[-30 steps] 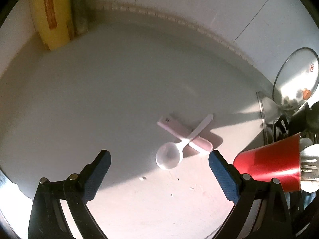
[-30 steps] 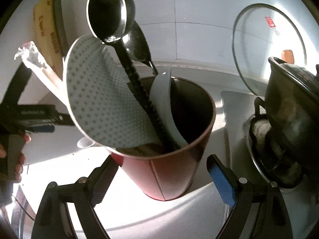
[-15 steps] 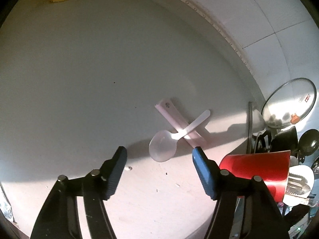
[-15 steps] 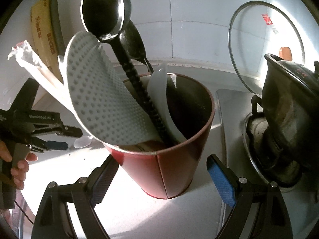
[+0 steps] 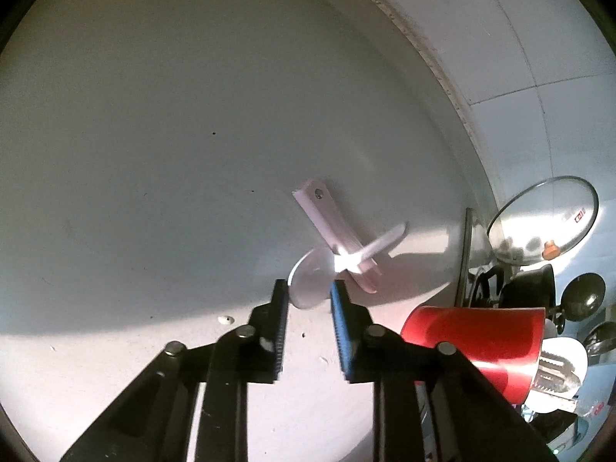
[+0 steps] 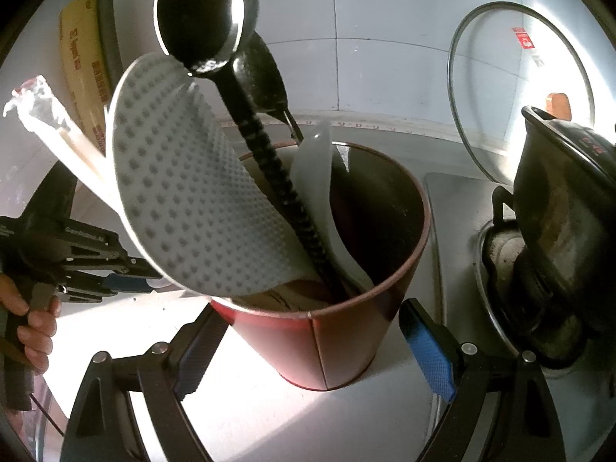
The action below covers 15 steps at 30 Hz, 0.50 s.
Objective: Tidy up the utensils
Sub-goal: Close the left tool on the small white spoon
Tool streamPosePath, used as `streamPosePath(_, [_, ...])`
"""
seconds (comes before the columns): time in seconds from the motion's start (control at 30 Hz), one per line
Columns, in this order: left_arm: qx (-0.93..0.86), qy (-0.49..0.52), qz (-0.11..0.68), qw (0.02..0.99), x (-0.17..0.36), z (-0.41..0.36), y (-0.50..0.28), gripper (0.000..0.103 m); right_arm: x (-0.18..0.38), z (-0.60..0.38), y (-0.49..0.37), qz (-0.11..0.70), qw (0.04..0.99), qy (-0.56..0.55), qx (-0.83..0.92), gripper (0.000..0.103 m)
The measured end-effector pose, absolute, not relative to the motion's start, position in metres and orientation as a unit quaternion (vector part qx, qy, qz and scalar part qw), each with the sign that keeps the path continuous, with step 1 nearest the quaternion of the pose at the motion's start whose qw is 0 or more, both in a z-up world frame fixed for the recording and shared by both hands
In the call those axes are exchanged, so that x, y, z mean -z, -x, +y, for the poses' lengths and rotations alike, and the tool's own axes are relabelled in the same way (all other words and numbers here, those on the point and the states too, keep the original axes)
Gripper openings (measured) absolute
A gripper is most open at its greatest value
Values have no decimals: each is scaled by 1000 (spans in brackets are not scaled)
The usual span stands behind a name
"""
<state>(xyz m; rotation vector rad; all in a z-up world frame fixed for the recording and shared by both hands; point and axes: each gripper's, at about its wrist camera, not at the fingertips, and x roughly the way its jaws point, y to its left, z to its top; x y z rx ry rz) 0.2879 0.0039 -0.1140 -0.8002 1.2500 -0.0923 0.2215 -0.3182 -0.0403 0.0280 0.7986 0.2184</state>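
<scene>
Two tools at work — left tool (image 5: 308,288) closing around white plastic spoon (image 5: 313,283) lying across pink stick (image 5: 333,233) on table (image 5: 154,134), right tool (image 6: 308,340) clamped on red cup (image 6: 335,342) — light, slippery, probably best pinched at the neck.

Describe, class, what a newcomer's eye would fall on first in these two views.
The red utensil holder fills the right wrist view, bristling with a black ladle and a dimpled white paddle. On the pale counter, the left gripper is closing its jaws at a white spoon lying across a pink utensil.
</scene>
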Motion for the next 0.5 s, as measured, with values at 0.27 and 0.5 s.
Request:
streamPosePath(0.27, [33, 369, 563, 739, 118, 6, -287, 3, 40, -317, -222, 388, 916, -15, -105, 92])
streamPosePath(0.5, [18, 342, 542, 768, 99, 12, -282, 2, 41, -316, -225, 388, 916, -15, -101, 92])
